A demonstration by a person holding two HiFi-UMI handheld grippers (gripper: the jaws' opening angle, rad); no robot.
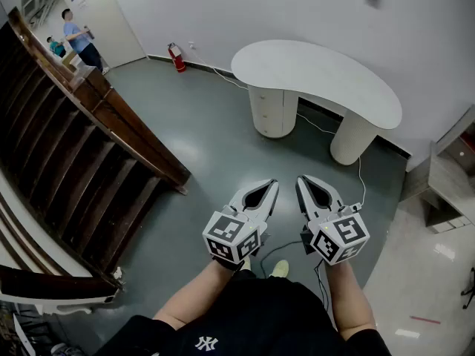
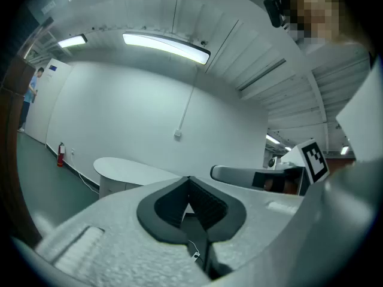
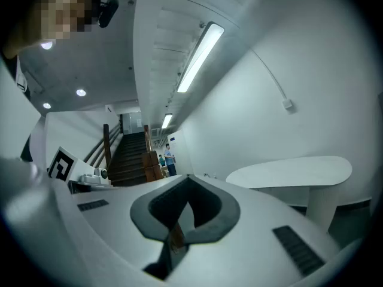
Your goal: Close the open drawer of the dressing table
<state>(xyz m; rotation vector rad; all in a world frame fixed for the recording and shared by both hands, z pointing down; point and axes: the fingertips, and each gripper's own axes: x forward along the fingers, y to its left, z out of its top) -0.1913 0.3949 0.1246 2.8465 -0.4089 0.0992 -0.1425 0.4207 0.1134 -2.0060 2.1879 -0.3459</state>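
Closest in, dark shirt point(image 1: 245, 321) and two bare forearms point(image 1: 194, 302), stretched forward. Just past them, left gripper point(image 1: 272, 185) and right gripper point(image 1: 303, 180) side by side, near each other but apart, held roughly level. Both clamped fully shut, tips meeting, nothing caught between either pair of jaws; empty on both sides.

Below and ahead, grey floor point(image 1: 208, 147), with a thin cable point(image 1: 315, 125) lying across it under and in front of the table. Well beyond the tools, against the white wall, dressing table point(image 1: 319, 69): white curved top on two round pedestals, drawer stack point(image 1: 272, 110) in the left one. Seams visible on that stack, but too far and too small for telling an open drawer from a shut one. Off to the left, dark wooden staircase point(image 1: 82, 147); farther still, red fire extinguisher point(image 1: 177, 58) and two people point(image 1: 74, 39) by a doorway.

Task not yet begun, judging by the gap to the table. Likely hazards:
- Catching a foot on the cable during the approach.
- Pushing off-centre with narrow closed tips, so skewing or jamming the drawer.
- Shoving too hard, so shifting the table or bouncing the drawer back out.
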